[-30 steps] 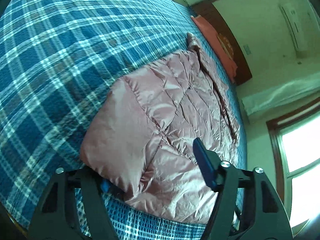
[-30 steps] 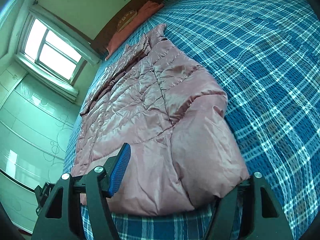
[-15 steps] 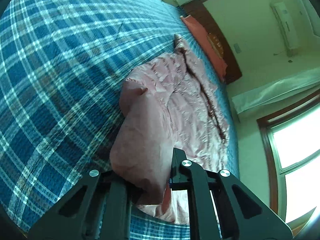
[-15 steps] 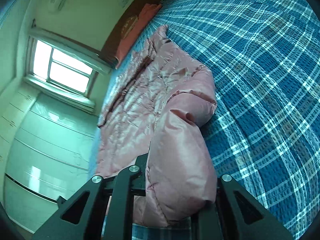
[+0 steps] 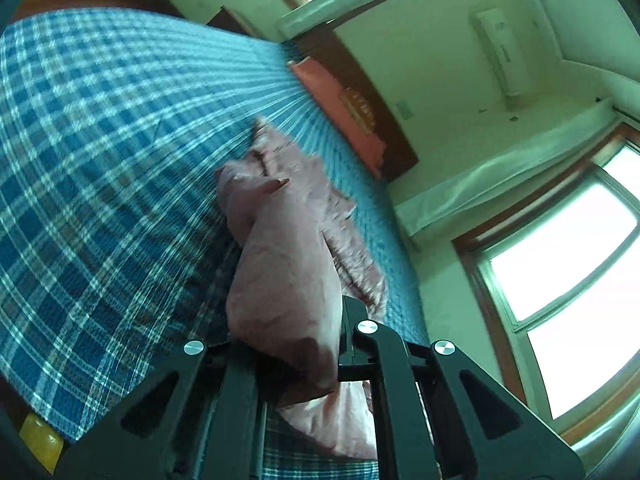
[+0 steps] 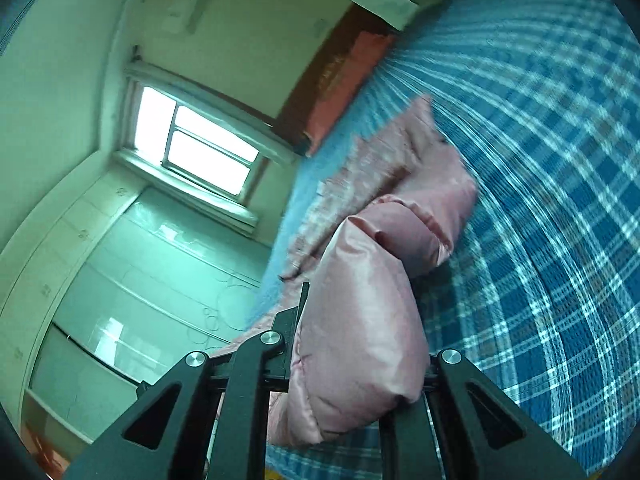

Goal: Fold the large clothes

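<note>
A pink puffy quilted jacket (image 5: 280, 264) lies on a bed with a blue plaid cover (image 5: 100, 168). My left gripper (image 5: 292, 364) is shut on the jacket's near hem and holds that end lifted off the bed. In the right wrist view the jacket (image 6: 360, 320) bulges between the fingers of my right gripper (image 6: 356, 376), which is shut on the hem too. The far end of the jacket with the collar (image 6: 420, 128) still rests on the cover (image 6: 552, 208). Both views are tilted up and blurred by motion.
An orange pillow (image 5: 340, 116) lies against the dark wooden headboard (image 5: 360, 80) at the far end of the bed. Bright windows (image 5: 568, 272) and a wall air conditioner (image 5: 500, 48) are on the room's walls. A pale wardrobe (image 6: 120, 300) stands beside the bed.
Both grippers closed on the jacket's near hem and raised it. The near part of the jacket has come off the bed and bunched up, and both cameras have tilted up.
</note>
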Motion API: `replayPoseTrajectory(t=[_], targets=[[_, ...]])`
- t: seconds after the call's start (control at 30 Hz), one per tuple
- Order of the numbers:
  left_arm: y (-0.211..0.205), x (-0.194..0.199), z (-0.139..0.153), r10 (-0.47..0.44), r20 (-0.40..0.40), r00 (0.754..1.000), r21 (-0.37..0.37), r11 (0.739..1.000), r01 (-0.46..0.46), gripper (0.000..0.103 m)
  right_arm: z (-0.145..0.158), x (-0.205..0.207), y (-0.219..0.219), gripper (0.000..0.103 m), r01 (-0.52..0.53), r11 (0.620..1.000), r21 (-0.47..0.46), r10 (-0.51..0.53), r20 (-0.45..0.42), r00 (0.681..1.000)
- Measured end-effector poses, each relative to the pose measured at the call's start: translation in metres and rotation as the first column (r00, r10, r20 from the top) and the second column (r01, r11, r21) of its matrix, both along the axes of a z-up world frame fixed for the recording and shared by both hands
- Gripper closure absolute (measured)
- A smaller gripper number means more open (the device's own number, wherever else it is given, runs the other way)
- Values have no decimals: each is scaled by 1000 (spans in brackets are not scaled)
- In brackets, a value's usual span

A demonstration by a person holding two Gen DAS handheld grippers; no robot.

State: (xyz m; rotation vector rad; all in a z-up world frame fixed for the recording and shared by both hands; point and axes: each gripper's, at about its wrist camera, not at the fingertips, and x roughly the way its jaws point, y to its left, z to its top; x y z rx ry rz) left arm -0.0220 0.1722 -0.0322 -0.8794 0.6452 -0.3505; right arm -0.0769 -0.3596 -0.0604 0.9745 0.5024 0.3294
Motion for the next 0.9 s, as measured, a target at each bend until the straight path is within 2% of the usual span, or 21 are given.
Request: replayPoseTrajectory(t=[0.13, 0.3, 0.5, 0.73, 0.9], targets=[[3, 10, 15, 4, 21, 1000, -10, 1000, -3, 96, 16, 6, -2, 93, -6, 1000, -11, 6, 28, 1000], [3, 54, 23, 11, 17, 1000, 14, 1000, -11, 97, 22, 59, -5, 93, -23, 999, -33, 24, 23, 999], [-9, 145, 26, 28, 2, 1000, 65, 997, -28, 97, 27, 142, -15, 93, -17, 998, -57, 18, 19, 1000], [-39, 269, 18, 46, -55, 997, 156, 987, -37, 97, 19, 260, -27, 93, 4, 996, -87, -8, -55, 998], [-65, 341, 3, 50, -70, 996, 279, 960, -29, 97, 2, 336, -44, 93, 31, 993, -111, -43, -111, 993]])
